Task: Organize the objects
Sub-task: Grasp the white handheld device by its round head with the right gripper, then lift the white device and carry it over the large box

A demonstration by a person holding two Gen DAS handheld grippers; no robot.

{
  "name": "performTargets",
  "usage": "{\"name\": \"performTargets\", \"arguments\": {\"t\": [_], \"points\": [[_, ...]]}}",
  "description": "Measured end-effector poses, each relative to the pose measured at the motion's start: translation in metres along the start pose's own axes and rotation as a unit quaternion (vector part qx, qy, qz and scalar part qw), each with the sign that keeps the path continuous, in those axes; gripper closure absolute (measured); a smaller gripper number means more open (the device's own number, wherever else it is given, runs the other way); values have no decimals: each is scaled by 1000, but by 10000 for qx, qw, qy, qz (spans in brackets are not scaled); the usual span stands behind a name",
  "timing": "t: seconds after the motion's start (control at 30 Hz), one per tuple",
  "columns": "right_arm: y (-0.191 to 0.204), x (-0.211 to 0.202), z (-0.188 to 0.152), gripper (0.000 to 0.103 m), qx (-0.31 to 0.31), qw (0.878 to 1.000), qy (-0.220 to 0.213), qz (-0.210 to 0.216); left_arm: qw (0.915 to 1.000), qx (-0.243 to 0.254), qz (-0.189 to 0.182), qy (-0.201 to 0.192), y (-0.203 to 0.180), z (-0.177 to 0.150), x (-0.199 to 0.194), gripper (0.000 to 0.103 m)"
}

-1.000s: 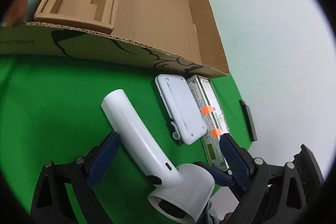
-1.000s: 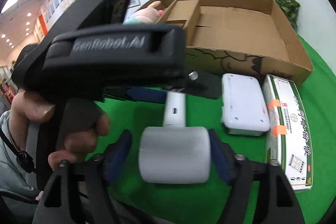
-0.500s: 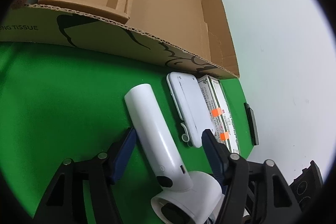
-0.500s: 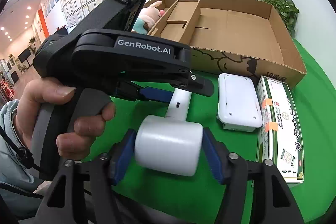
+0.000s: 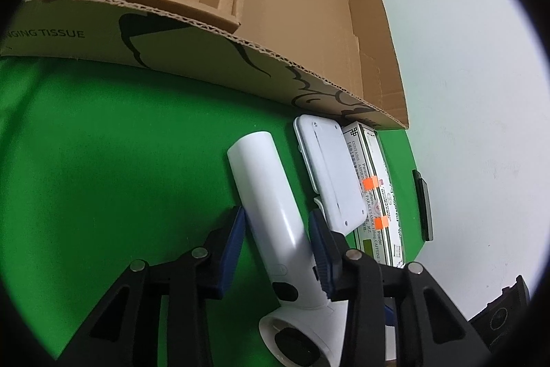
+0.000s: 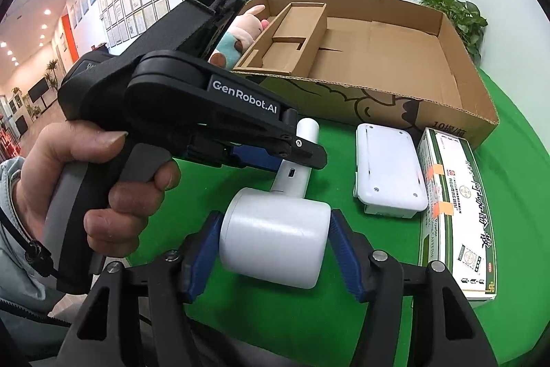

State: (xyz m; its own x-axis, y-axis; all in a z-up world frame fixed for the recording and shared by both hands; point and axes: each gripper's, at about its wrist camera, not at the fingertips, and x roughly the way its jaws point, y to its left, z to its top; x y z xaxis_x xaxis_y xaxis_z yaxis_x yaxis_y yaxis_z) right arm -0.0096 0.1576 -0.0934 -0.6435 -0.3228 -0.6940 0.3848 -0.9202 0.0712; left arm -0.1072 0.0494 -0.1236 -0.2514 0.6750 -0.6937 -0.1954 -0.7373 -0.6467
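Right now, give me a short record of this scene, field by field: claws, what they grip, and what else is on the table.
left claw: just closing around the handle of the white hair dryer
right claw: shut on the dryer's barrel
dryer: lying on the green table
cardboard box: open, behind the dryer
white case: flat, in front of the box
medicine carton: beside the case
plush toy: behind the box's left end
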Motion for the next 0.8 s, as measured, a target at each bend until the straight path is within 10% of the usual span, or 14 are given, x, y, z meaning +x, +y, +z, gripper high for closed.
{"name": "performTargets", "arguments": {"t": [0.8], "points": [[-4,-5,8,46,94,9993,-314,-152,9968,342,-35,-726,-32,9,-40,74]]}}
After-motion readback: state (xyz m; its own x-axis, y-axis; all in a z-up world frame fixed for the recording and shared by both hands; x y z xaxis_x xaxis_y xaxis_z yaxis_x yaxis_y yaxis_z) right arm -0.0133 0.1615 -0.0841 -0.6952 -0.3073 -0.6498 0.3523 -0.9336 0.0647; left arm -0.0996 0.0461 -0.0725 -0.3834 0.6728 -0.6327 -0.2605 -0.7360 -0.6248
